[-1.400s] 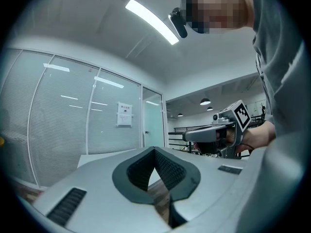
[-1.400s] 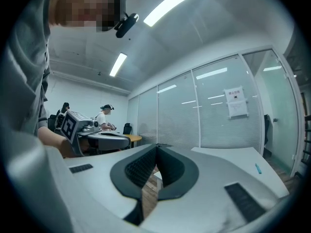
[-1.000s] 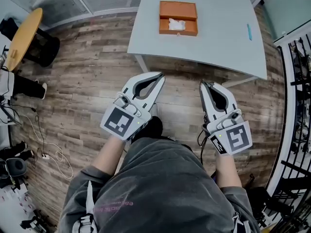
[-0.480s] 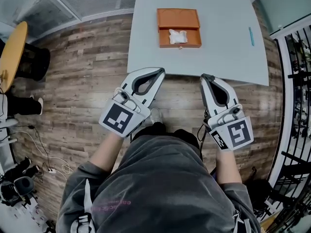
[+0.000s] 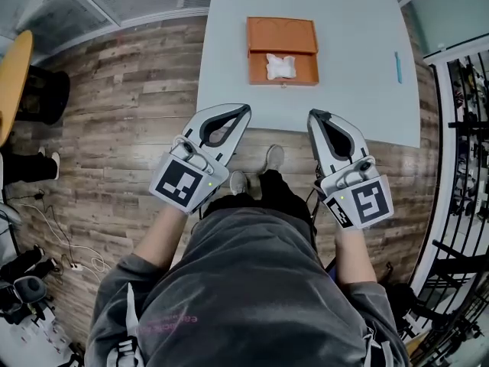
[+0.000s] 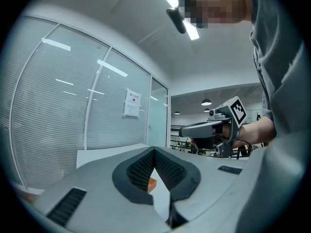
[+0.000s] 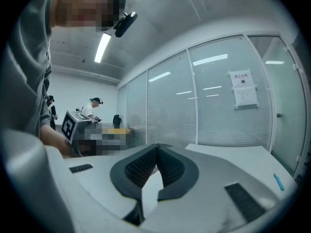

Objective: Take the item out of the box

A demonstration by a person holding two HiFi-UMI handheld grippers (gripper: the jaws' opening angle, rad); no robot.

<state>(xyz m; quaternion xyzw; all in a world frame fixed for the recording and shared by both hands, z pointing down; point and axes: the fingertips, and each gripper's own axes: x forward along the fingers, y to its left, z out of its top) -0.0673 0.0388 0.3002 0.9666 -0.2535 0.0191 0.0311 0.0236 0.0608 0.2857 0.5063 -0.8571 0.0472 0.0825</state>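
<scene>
An open orange box (image 5: 281, 49) lies on the pale grey table (image 5: 359, 82), lid flap folded back, with a white crumpled item (image 5: 279, 66) inside it. My left gripper (image 5: 244, 109) is held before the table's near edge, jaws shut with nothing between them. My right gripper (image 5: 312, 115) hangs beside it, also shut and empty. Both are well short of the box. In the left gripper view a bit of the orange box (image 6: 152, 184) shows through the gap behind the shut jaws, and the right gripper (image 6: 182, 130) shows to the right.
A thin blue pen (image 5: 397, 66) lies near the table's right edge. Wooden floor (image 5: 130, 121) spreads to the left, with a round yellow table (image 5: 9, 79) and cables (image 5: 61, 235) at the far left. A black metal rack (image 5: 466, 128) stands at the right. Another person (image 7: 92, 108) stands in the background.
The table and box have come nearer and more centred in the head view as the person steps forward. Both grippers keep the same shut pose and have shifted slightly up toward the table edge.
</scene>
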